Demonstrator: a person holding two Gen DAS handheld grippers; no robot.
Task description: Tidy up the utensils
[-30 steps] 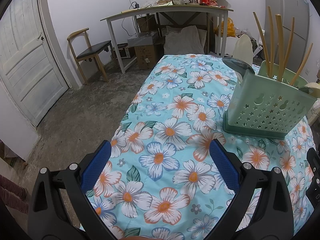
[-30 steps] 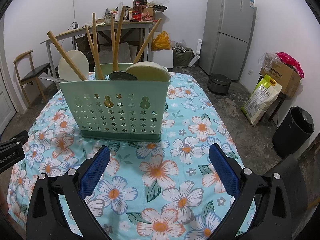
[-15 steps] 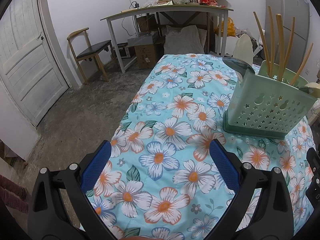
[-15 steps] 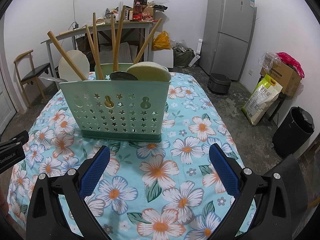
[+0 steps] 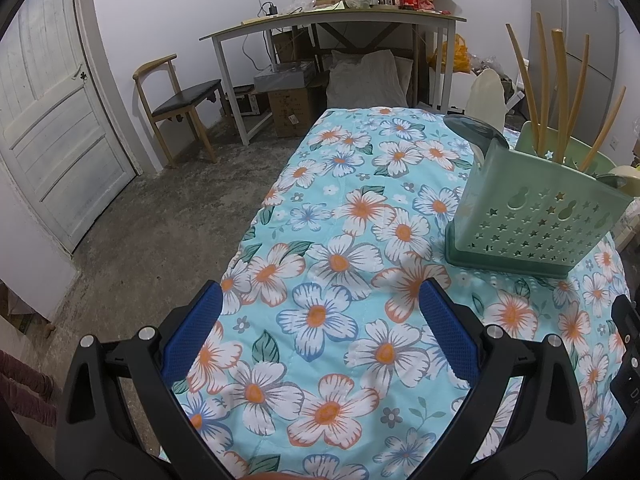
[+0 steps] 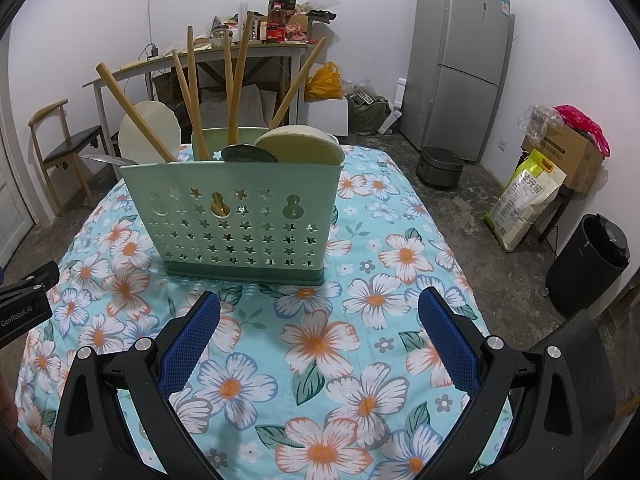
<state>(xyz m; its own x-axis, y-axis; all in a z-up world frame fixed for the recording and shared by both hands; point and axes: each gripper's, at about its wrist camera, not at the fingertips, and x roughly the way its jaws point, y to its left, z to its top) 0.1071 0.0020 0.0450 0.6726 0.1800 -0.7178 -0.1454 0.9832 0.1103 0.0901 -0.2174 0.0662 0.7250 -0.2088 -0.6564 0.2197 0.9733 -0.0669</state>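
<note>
No change over the last second: both grippers, left (image 5: 318, 330) and right (image 6: 318, 328), stay apart, empty; utensils all in caddy (image 6: 236, 216) — looks done.

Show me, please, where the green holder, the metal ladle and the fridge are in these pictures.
Green holder (image 6: 240, 224): right wrist view, on its perforated front wall.
Metal ladle (image 6: 249, 155): right wrist view, on the grey bowl above the rim.
Fridge (image 6: 460, 68): right wrist view, on its doors.

Pale green utensil holder (image 6: 236, 220), star-perforated front, upright on dark green base. Wooden handles (image 6: 192, 92) splay upward from its rear compartment. Cream spatula head (image 6: 300, 146) and dark spoon bowl (image 6: 248, 155) show above the front wall.
</note>
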